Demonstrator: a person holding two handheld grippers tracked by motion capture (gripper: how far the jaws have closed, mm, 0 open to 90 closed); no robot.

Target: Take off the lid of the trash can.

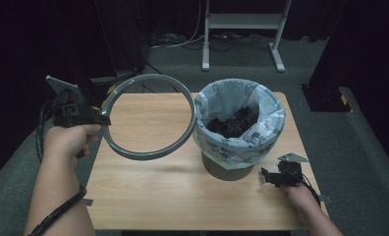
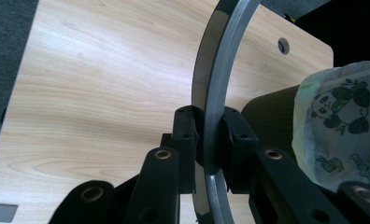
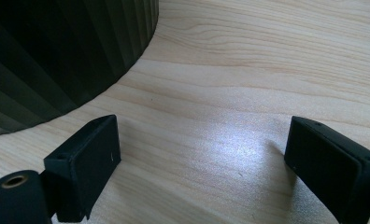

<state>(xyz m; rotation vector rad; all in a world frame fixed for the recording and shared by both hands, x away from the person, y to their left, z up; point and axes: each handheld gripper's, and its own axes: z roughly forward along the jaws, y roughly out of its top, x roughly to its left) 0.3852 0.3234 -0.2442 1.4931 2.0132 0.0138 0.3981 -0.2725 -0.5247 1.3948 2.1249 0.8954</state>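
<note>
A large grey ring (image 1: 148, 115) hangs tilted over the left half of the wooden table (image 1: 148, 191), its right side close to the bin's bag. My left gripper (image 1: 104, 119) is shut on the ring's left rim; in the left gripper view both pads (image 2: 187, 135) clamp the grey band (image 2: 216, 93). A dark ribbed bin (image 1: 227, 169) lined with a pale panda-print bag (image 1: 241, 142) stands at the table's right, with dark stuff inside. My right gripper (image 1: 265, 177) rests low near the bin's base, jaws wide apart over bare wood (image 3: 202, 154), the ribbed bin wall (image 3: 57, 56) at its left.
A white metal stand (image 1: 241, 29) and cables lie on the grey floor behind the table. Dark panels rise at the left and right of the room. The table has a small cable hole (image 2: 283, 45) near its far corner.
</note>
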